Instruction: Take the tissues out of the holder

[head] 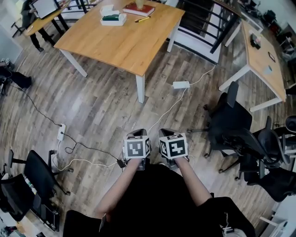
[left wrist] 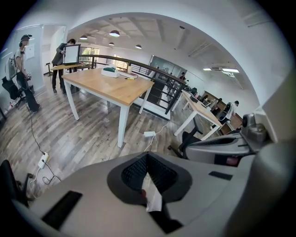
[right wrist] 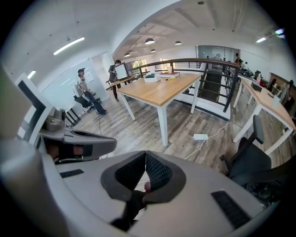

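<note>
The tissue holder (head: 113,18), a white box with a dark green top, stands at the far end of the wooden table (head: 138,44). It also shows small in the left gripper view (left wrist: 110,71) and the right gripper view (right wrist: 151,77). Both grippers are held close to the person's body over the floor, far from the table. My left gripper (head: 138,133) (left wrist: 147,156) is shut, tips touching; a white sliver shows behind the tips and I cannot tell what it is. My right gripper (head: 167,133) (right wrist: 145,153) is shut with nothing in it.
A red book (head: 138,9) and a yellow pencil (head: 142,19) lie near the holder. Power strips (head: 181,84) (head: 61,132) and cables cross the wood floor. Black office chairs (head: 233,122) (head: 39,175) stand at both sides, and a second table (head: 263,55) is at the right.
</note>
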`<state>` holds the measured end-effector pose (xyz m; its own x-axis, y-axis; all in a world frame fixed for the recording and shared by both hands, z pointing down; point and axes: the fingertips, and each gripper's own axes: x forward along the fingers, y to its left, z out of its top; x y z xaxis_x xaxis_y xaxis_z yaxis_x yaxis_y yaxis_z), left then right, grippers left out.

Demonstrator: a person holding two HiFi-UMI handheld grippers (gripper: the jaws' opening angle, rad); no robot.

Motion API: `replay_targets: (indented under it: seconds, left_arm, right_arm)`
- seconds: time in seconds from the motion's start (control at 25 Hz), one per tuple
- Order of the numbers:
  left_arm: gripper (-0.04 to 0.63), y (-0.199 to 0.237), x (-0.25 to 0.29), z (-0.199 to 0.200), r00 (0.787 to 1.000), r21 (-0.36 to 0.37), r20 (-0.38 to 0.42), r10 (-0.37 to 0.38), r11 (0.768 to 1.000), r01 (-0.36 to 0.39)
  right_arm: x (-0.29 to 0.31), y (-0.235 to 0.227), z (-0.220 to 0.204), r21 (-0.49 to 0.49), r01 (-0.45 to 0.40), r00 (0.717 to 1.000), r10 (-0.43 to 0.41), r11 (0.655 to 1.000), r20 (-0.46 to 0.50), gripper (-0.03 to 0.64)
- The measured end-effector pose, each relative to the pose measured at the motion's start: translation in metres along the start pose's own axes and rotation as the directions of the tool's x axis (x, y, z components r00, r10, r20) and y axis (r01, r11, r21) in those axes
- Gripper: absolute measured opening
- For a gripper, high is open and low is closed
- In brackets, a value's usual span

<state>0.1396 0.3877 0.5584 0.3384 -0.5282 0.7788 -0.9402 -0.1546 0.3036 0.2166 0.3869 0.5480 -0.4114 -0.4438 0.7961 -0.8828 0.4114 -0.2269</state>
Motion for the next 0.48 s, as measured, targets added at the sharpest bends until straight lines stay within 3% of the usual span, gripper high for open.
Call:
replay_targets:
  seconds: [0.48]
  left_arm:
    - [-0.002, 0.061, 0.003, 0.045, 1.0, 0.006, -0.005, -0.029, 1.0, 0.029]
  right_arm:
    - [0.045, 0.037, 0.056, -0.022, -0.001, 1.0, 0.001, 1.0, 0.005, 0.012]
